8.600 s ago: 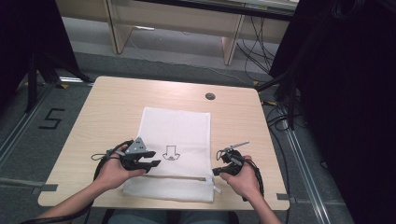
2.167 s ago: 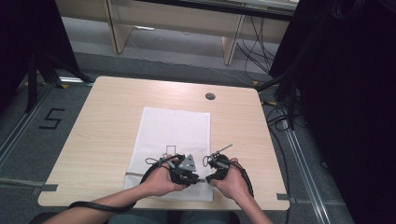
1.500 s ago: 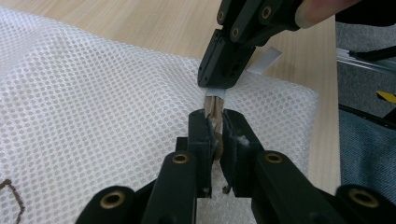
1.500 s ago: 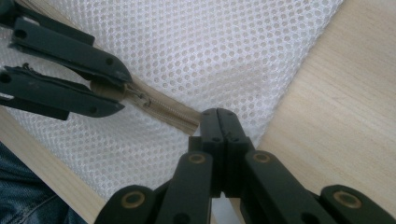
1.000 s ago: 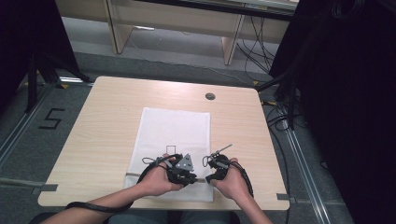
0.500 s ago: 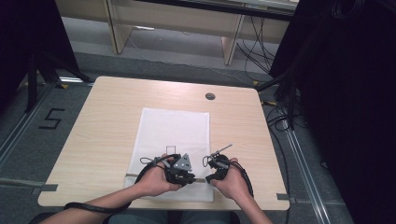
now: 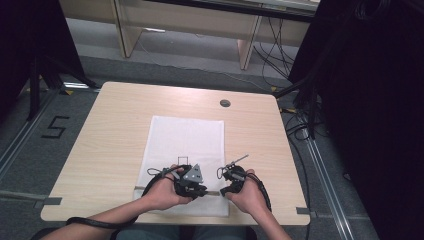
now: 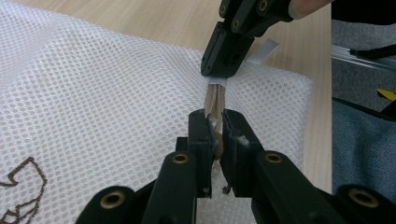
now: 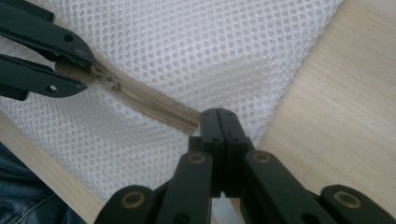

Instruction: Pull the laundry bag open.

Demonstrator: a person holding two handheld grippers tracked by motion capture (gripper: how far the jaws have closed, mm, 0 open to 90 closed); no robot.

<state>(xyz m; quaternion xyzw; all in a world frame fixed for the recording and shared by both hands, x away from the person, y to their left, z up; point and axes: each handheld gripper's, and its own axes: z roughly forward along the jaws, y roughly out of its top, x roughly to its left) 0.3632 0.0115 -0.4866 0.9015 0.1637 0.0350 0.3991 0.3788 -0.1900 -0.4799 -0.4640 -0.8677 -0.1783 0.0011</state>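
While my left gripper (image 8: 214,133) pinches the zipper (image 9: 149,105) of the mesh bag (image 7: 185,145), my right gripper (image 9: 218,122) clamps shut on the zipper's end just ahead.

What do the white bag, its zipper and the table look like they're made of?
Mesh bag: white synthetic netting, likely polyester, matte; regular round holes show throughout. Zipper: beige woven tape with a fine coil, probably nylon; no metallic shine. Table: light wood-grain top, probably laminate, smooth with a slight sheen. Both claws pinch along the zipper.
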